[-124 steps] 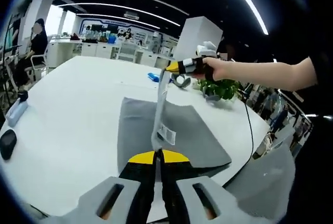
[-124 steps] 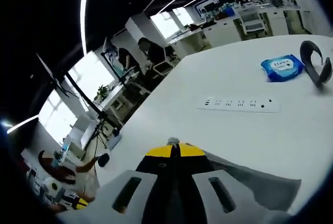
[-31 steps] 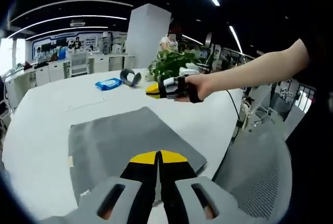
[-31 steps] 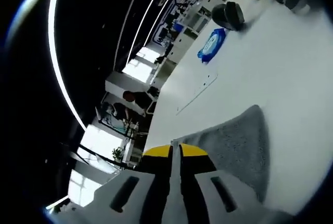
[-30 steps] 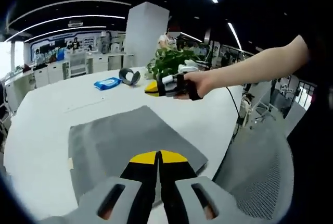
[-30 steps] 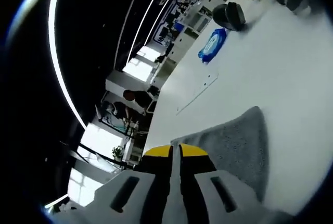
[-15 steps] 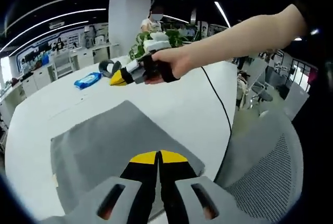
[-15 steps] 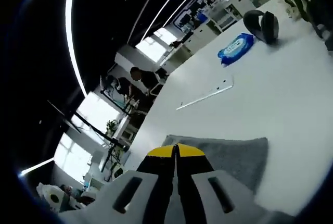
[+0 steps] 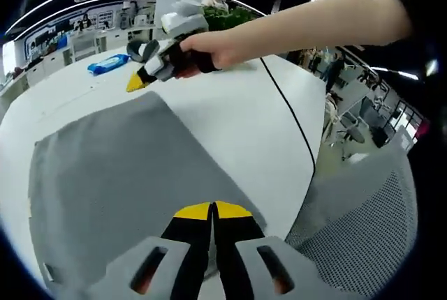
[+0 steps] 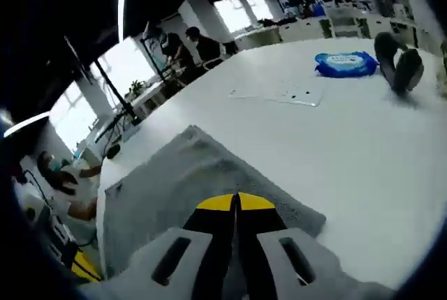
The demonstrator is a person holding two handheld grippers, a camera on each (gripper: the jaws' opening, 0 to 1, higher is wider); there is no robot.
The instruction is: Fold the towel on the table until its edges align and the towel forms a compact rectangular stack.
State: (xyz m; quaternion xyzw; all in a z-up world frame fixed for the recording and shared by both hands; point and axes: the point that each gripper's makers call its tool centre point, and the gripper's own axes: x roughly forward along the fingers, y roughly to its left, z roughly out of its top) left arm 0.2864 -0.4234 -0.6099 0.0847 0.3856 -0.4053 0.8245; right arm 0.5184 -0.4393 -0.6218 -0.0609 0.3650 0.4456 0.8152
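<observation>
towel [image 9: 119,167] flat on table [image 9: 237,122] | left claw [image 9: 211,211] pressed together | right claw [image 10: 236,202] pressed together

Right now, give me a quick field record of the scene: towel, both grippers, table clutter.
towel: grey towel lying flat on the white table, one corner toward the blue packet
left gripper: left gripper, jaws closed, at the towel's near edge; grip on the cloth not clear
right gripper: right gripper, jaws closed, over the towel's far corner, held in a person's hand
clutter: blue packet, white power strip, dark round object
cable: black cable runs across the table
</observation>
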